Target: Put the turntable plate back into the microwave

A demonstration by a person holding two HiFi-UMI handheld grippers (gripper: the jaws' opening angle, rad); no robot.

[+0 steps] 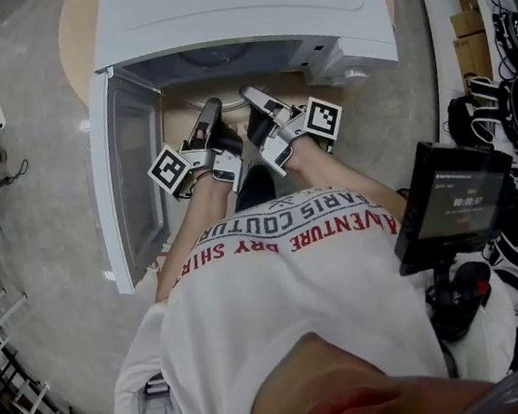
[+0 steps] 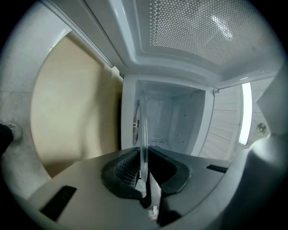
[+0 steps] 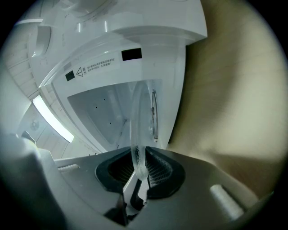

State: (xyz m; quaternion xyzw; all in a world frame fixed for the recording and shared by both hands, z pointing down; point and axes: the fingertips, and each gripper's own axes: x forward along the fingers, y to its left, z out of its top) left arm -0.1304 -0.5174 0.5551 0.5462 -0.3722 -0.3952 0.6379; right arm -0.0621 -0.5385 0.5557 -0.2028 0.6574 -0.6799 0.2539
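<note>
- Wooden round table (image 1: 73, 46) carries the white microwave (image 1: 235, 12).
- Microwave door (image 1: 128, 171) stands swung open on the left side.
- Glass turntable plate (image 2: 144, 134) sits at the cavity mouth, gripped between both tongs.
- Left tongs (image 2: 145, 175): clenched on the plate's rim.
- Right tongs (image 3: 138, 175): clenched on the rim likewise.

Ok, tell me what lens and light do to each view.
Head view: even light, bowed edges, microwave sharp. Left gripper view: fisheye, black corners, glare on the door mesh, plate edge-on and nearly see-through. Right gripper view: same fisheye, a bright strip blown out.
</note>
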